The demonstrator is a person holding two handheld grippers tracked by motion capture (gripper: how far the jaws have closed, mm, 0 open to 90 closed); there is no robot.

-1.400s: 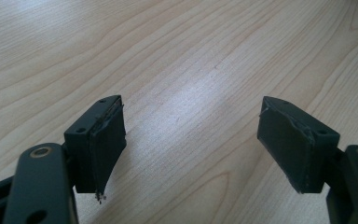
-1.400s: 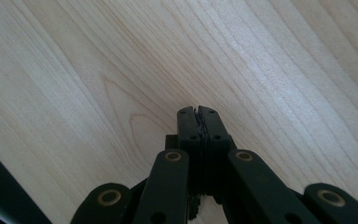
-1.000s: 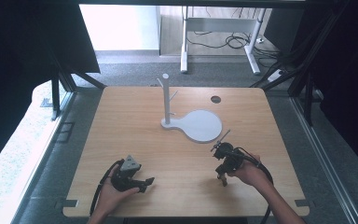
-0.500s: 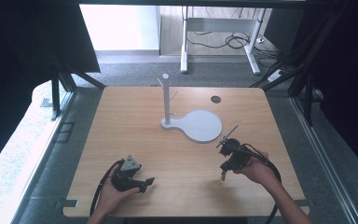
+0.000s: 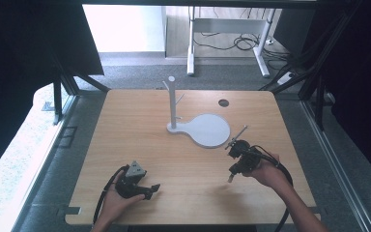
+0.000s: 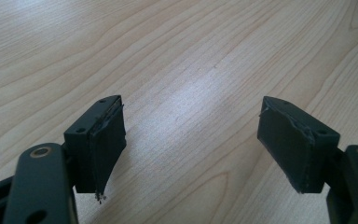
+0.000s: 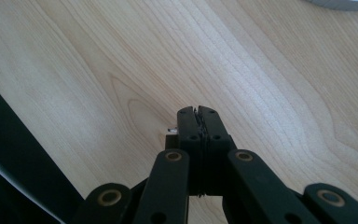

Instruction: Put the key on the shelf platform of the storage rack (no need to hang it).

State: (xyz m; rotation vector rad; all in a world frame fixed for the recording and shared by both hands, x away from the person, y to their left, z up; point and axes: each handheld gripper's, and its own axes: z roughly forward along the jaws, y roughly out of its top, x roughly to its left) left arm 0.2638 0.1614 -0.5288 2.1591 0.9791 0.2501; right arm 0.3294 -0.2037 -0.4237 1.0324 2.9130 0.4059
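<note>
My left gripper (image 5: 150, 189) rests low over the wooden table (image 5: 174, 159) near its front left, held by a hand, jaws pointing right. In the left gripper view the left gripper (image 6: 191, 140) stands wide open with bare wood between its pads. At the front right a hand holds my right gripper (image 5: 231, 177), tips angled down toward the table. Its jaws are pressed together in the right gripper view, where the right gripper (image 7: 198, 113) has nothing visible between them.
A white peg stand (image 5: 172, 102) rises at the table's middle, joined to a flat round white plate (image 5: 208, 130); the plate's edge (image 7: 340, 3) also shows. A dark cable hole (image 5: 223, 102) sits behind it. Dark frames flank the table.
The right gripper has shifted slightly to the right and turned a little. The left gripper has stayed where it was.
</note>
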